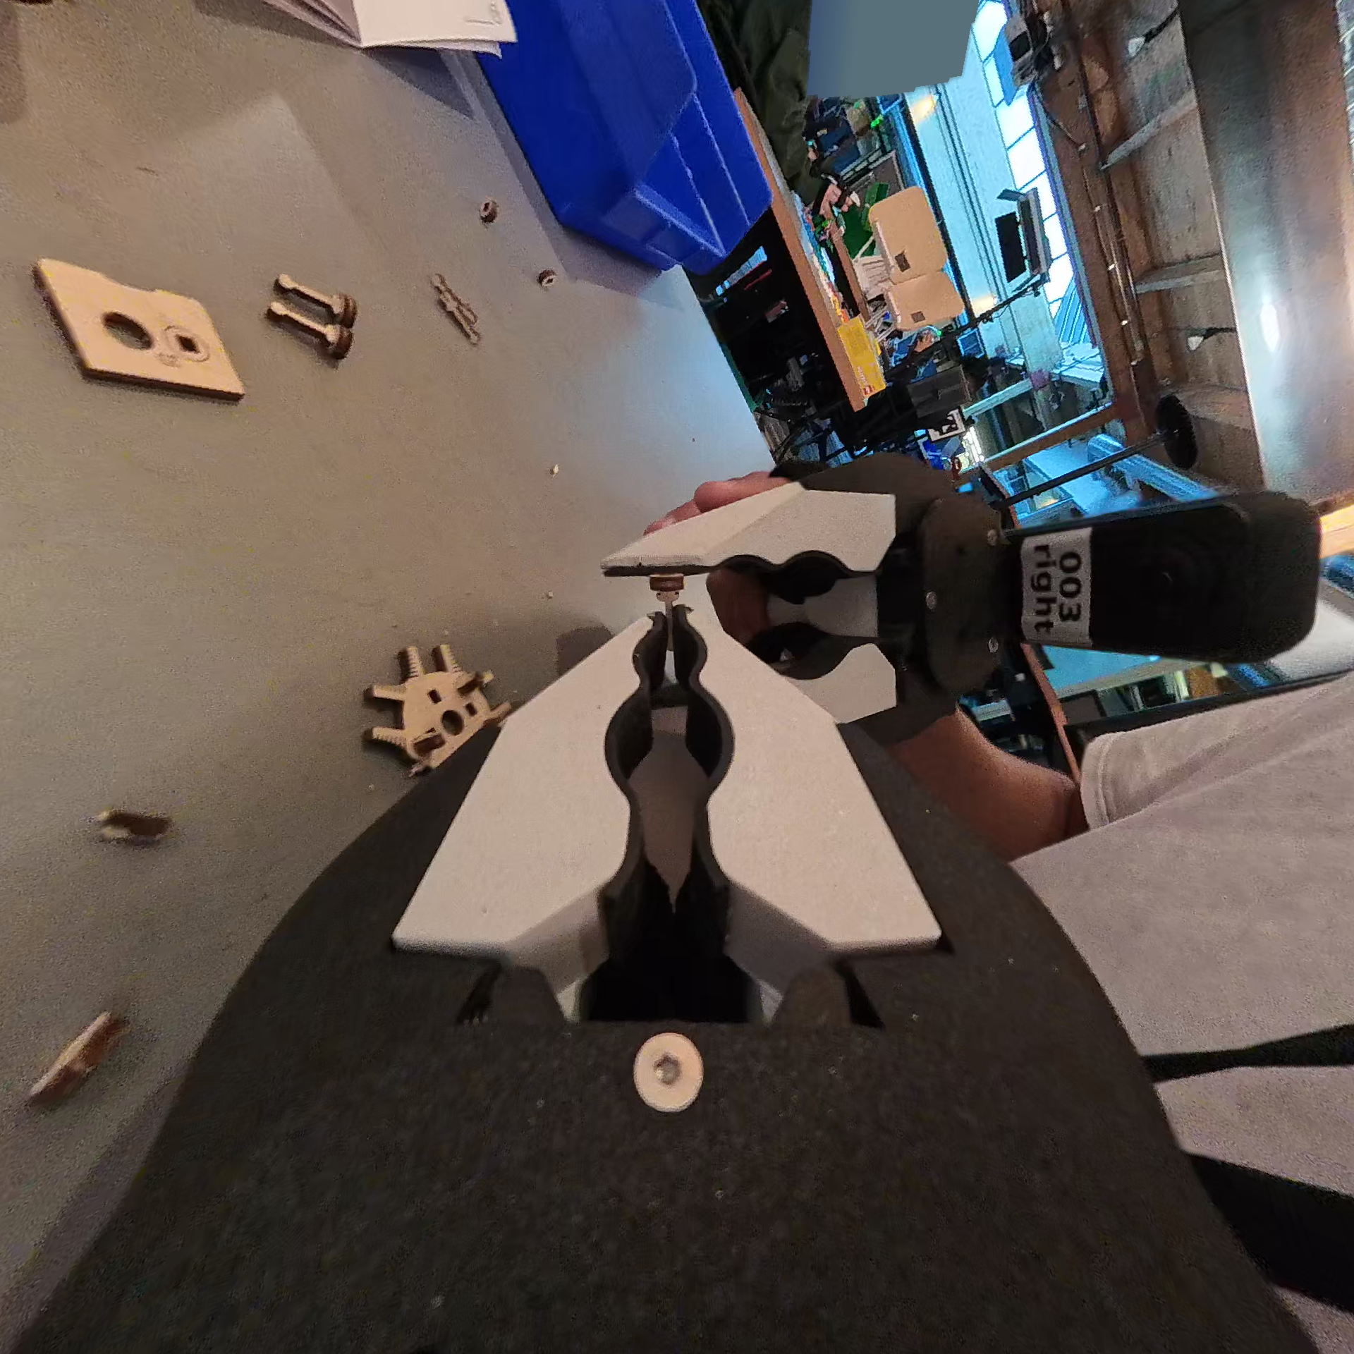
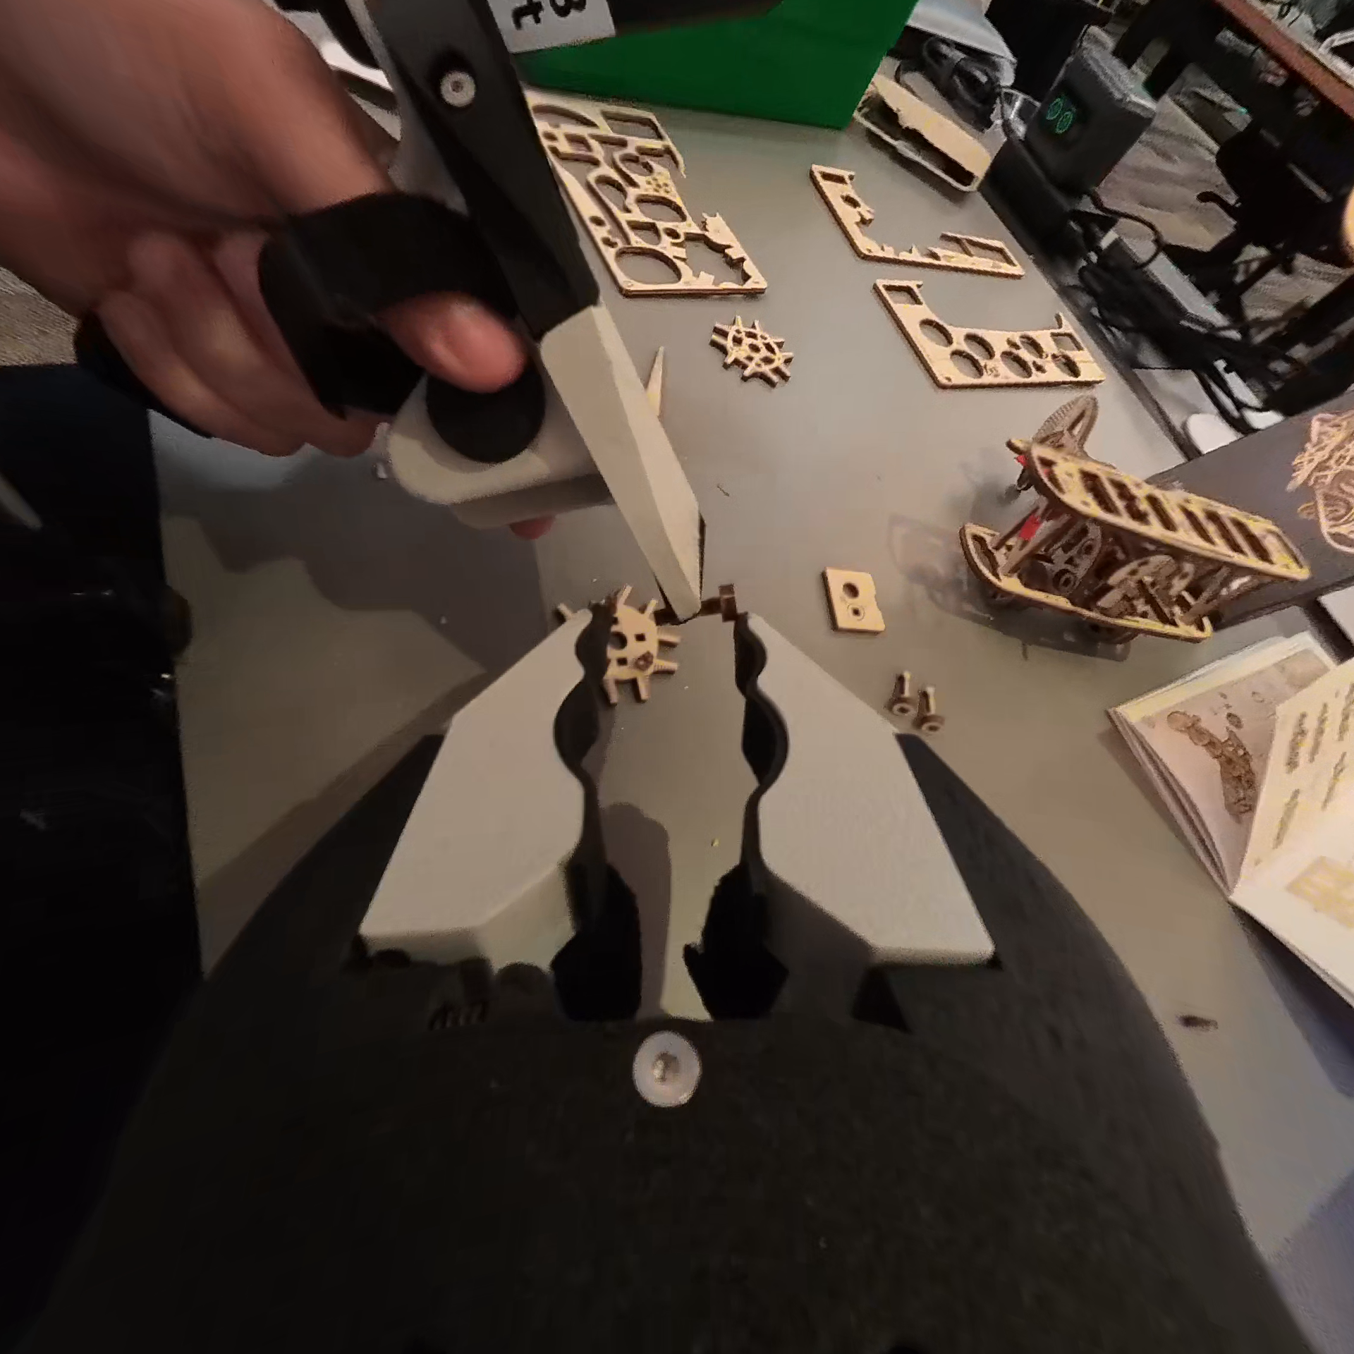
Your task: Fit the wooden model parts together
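My left gripper is shut on a small wooden pin, whose round head sticks out past the fingertips. In the right wrist view the left gripper comes in from the upper left, with the pin head at its tip. My right gripper is open and empty. The pin head lies between its tips, close against one finger. A spiked wooden part lies on the table under both grippers and also shows in the left wrist view.
On the grey table lie a small wooden plate with holes, two pins, a wooden biplane model, an open booklet, cut-out sheets and a small wheel. A blue bin stands at the table's edge. My left and right fingertips are right by each other. The wooden biplane model is about equally far from each gripper, around 20 centimetres.
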